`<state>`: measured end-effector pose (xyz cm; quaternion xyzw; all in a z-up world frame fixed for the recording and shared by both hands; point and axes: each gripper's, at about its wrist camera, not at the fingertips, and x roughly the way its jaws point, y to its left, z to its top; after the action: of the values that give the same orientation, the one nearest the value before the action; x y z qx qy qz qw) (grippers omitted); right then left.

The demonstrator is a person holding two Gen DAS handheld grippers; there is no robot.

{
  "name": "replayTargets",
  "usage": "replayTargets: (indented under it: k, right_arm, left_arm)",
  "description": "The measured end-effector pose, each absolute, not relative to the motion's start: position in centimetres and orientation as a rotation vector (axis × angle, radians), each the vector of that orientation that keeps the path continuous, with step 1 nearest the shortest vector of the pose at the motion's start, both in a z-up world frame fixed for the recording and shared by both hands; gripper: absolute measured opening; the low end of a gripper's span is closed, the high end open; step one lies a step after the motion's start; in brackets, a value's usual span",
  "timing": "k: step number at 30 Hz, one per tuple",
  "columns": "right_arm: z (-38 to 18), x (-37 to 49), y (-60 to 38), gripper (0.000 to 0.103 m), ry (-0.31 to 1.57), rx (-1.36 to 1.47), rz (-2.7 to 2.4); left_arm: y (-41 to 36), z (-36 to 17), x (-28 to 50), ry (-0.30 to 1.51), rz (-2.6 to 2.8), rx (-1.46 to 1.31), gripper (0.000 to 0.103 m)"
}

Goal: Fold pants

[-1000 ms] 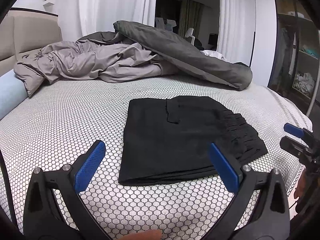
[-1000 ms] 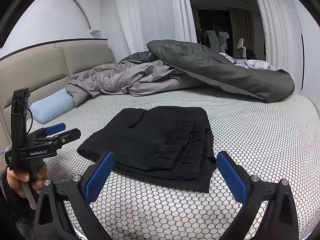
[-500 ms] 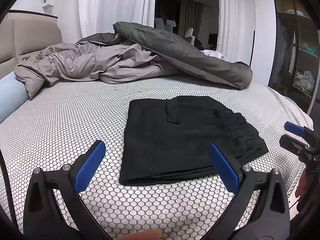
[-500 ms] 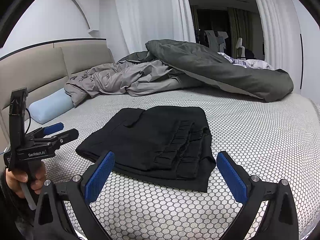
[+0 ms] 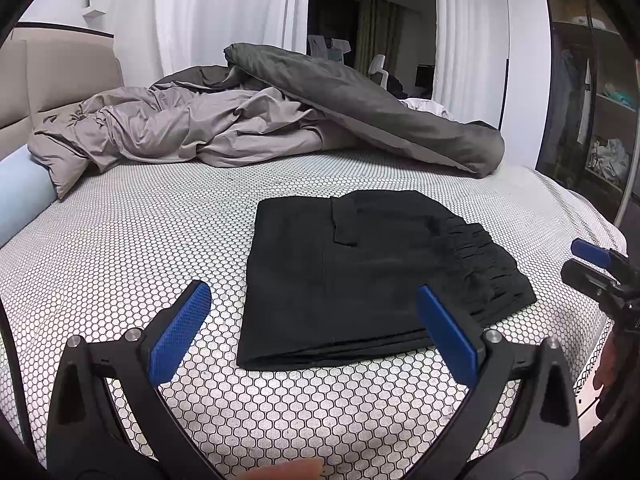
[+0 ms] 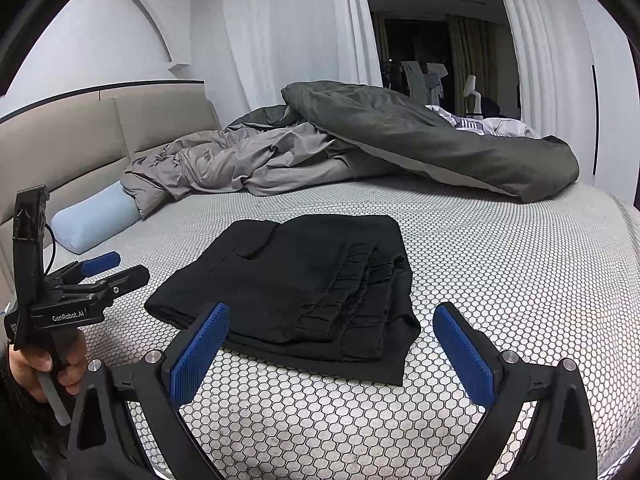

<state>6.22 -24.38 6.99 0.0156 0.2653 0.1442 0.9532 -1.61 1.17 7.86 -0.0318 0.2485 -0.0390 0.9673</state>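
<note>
**Folded pants lying ahead of two empty grippers**

The bed [image 5: 120,240], its hexagon-patterned white and black cover filling the lower half of both views, carries everything here. Across its far side, from 10 to 1 o'clock in the left wrist view, sprawls a rumpled grey and dark-grey duvet [image 5: 320,120], well apart from the working area; a pale blue bolster pillow [image 6: 92,220] lies at 9 o'clock in the right wrist view, near the headboard.

The black fabric pants [image 5: 360,276], already folded into a compact, layered rectangle, rest flat on the cover. In the left wrist view they lie at 12 to 1 o'clock from the left gripper [image 5: 316,332], with the gathered elastic waistband [image 5: 480,264] at the 2 o'clock end and the folded edge nearest the camera. The long axis appears to run roughly crosswise to both grippers, though the difference in sides is slight.

The right gripper [image 6: 332,352] faces the waistband end, the pants at 12 o'clock and near. Both grippers hover with blue pads spread wide apart, clamping nothing and touching no cloth. Judged from this, the fold looks complete or nearly so; either gripper is about equally near.
</note>
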Motion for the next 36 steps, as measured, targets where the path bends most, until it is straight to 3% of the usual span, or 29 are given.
replayTargets:
  k: [36]
  right_arm:
    - [6.87,6.13,-24.36,0.103,0.526,0.014,0.292]
  left_arm:
    - [2.03,8.03,-1.97,0.500,-0.099,-0.057,0.102]
